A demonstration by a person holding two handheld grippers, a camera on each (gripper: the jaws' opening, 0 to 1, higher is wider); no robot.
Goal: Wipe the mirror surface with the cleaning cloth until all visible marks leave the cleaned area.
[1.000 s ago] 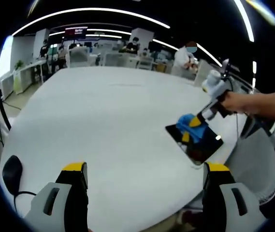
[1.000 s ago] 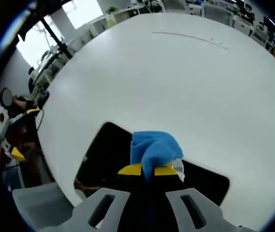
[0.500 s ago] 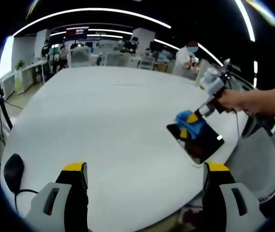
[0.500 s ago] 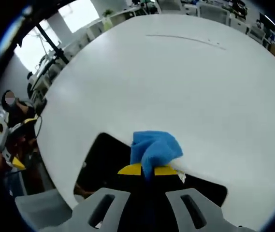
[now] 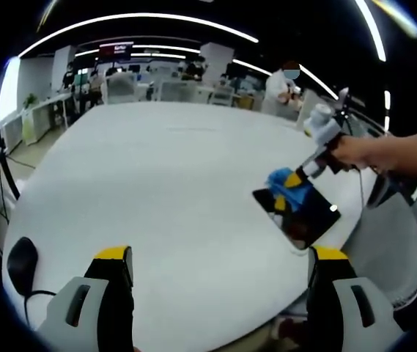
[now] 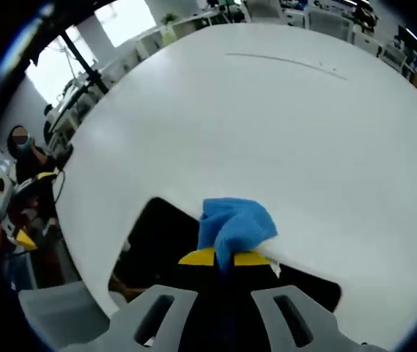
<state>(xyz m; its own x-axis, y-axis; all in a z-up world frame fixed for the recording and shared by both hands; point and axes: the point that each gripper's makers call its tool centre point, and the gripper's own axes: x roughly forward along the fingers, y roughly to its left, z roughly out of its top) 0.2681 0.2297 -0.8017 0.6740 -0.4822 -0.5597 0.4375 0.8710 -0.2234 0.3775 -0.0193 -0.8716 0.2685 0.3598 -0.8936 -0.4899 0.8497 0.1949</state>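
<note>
A dark rectangular mirror [image 5: 302,215] lies flat near the right edge of the big white table [image 5: 164,183]. My right gripper [image 6: 220,258] is shut on a blue cleaning cloth [image 6: 234,225] and presses it on the mirror [image 6: 157,238] at its far edge. In the left gripper view the right gripper [image 5: 294,179] comes in from the right, held by a hand, with the cloth [image 5: 287,188] on the mirror's far corner. My left gripper [image 5: 219,257] is open, held low over the near table edge, well left of the mirror, with nothing between its jaws.
A black mouse-like object [image 5: 19,258] with a cable lies at the table's near left edge. A grey chair [image 5: 391,235] stands beyond the table's right edge. Desks, chairs and several people fill the office behind. The other gripper [image 6: 10,198] appears at the left.
The cloth slid from the mirror's middle toward its far edge, then shifted slightly back. My left gripper has stayed still.
</note>
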